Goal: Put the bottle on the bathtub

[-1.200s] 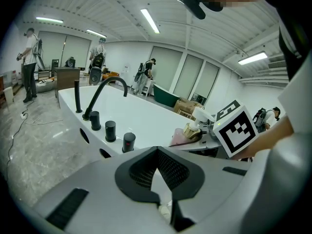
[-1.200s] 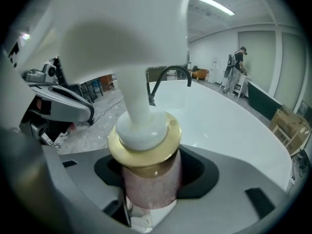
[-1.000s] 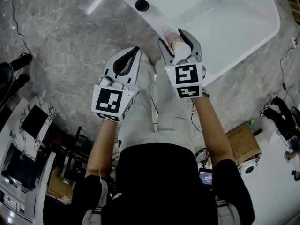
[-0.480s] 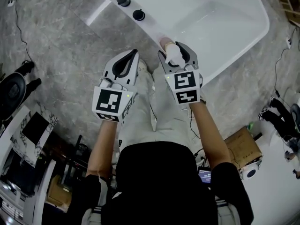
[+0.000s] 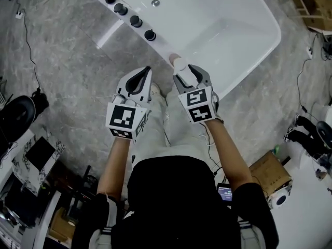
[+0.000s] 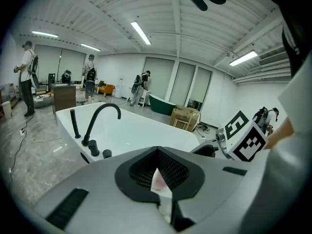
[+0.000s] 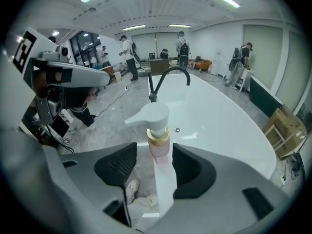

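Head view: the bathtub point(image 5: 165, 44) fills the upper right of the frame, and its near rim runs diagonally down towards the person. The right tool point(image 5: 190, 75) sits at the centre, just short of that rim, with the bottle point(image 5: 182, 66) poking out of its tip towards the tub. The bottle looks to be over the rim's outer edge or just shy of it; I cannot tell which. It is probably carried pump-first so its base can be lowered onto the flat ledge. The left tool point(image 5: 144, 72) hangs beside it at centre left over the grey floor point(image 5: 67, 61), out of the way since one tool suffices.

Left gripper view: the left tool point(image 6: 157, 155) has its jaws brought together at the tips, with only a pale sliver showing in the gap and nothing gripped. The tub point(image 6: 131, 130) and black faucet point(image 6: 100, 113) lie ahead at left centre.

Right gripper view: the right tool point(image 7: 156, 150) grips the bottle point(image 7: 158, 145), which stands upright between the pads with its white pump head and gold collar above them. A shoe point(image 7: 130, 189) shows below the jaws, so the bottle is not yet on the tub point(image 7: 219, 116), which spreads beyond at right centre.
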### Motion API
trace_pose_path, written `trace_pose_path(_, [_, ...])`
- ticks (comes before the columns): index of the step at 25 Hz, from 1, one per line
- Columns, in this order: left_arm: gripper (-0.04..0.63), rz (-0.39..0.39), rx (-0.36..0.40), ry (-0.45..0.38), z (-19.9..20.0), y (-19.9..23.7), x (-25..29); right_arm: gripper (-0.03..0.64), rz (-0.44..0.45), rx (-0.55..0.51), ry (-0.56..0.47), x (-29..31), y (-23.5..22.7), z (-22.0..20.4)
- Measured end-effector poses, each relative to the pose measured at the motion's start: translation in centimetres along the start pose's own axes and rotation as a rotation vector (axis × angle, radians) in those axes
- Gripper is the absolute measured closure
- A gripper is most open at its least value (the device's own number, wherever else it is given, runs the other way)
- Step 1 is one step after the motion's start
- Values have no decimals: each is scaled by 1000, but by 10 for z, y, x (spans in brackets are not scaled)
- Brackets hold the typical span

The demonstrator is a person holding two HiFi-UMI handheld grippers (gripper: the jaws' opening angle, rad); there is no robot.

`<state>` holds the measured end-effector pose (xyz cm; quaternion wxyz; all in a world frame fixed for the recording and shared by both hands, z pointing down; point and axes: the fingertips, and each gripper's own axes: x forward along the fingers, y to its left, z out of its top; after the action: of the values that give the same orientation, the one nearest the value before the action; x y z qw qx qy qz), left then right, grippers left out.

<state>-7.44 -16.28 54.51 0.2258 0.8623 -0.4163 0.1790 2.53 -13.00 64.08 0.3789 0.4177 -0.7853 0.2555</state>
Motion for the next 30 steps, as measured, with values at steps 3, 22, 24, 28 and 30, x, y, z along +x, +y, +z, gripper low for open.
trace_pose_path(3, [583, 4, 14, -23, 17, -9, -7, 388, -13, -19, 12, -17, -3, 0])
trace_pose_path(22, [583, 7, 135, -214, 156, -73, -66, 584, -164, -7, -309, -160, -52, 131])
trace_pose_path(24, [583, 17, 129, -243, 173, -74, -77, 589, -165, -11, -354, -178, -52, 146])
trace_pose_path(28, [583, 46, 165, -292, 201, -77, -98, 592, -171, -18, -448, -216, -46, 175])
trace_pose_path(30, [583, 48, 192, -320, 215, -84, -107, 594, -186, -36, -496, -236, -44, 189])
